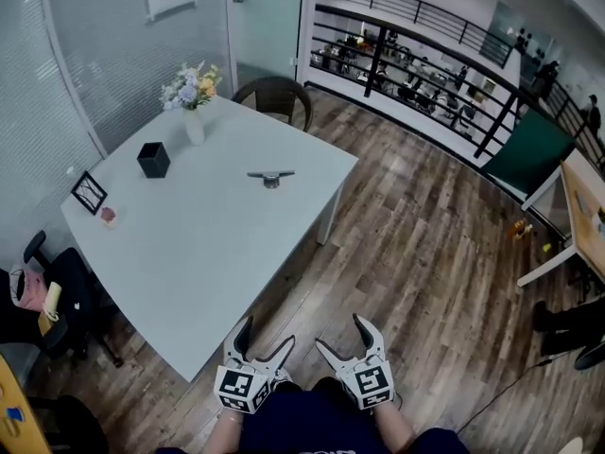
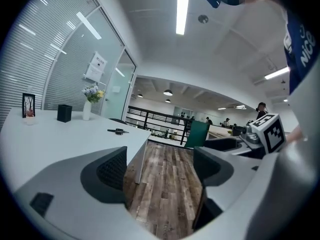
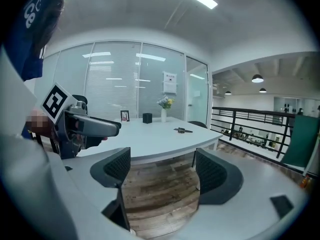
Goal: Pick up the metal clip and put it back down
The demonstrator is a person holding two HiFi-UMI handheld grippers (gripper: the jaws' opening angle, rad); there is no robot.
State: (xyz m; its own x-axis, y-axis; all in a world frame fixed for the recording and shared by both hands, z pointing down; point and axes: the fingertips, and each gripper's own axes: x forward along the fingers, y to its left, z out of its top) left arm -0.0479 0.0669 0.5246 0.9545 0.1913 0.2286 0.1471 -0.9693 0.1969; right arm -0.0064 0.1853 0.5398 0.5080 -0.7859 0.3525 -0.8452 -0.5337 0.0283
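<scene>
The metal clip (image 1: 271, 176) lies flat on the white table (image 1: 217, 253), toward its far right side; it also shows small in the left gripper view (image 2: 118, 131) and the right gripper view (image 3: 183, 130). Both grippers hang near the person's body, short of the table's near corner. My left gripper (image 1: 265, 340) is open with nothing between its jaws. The right gripper (image 1: 342, 334) beside it is open and empty too. Only wooden floor shows between each pair of jaws.
A black box (image 1: 154, 159), a vase of flowers (image 1: 193, 97) and a small picture frame (image 1: 89, 192) stand along the table's far left. A dark chair (image 1: 277, 96) sits behind the table, an office chair (image 1: 66, 296) at its left. A railing (image 1: 425, 55) runs at the back right.
</scene>
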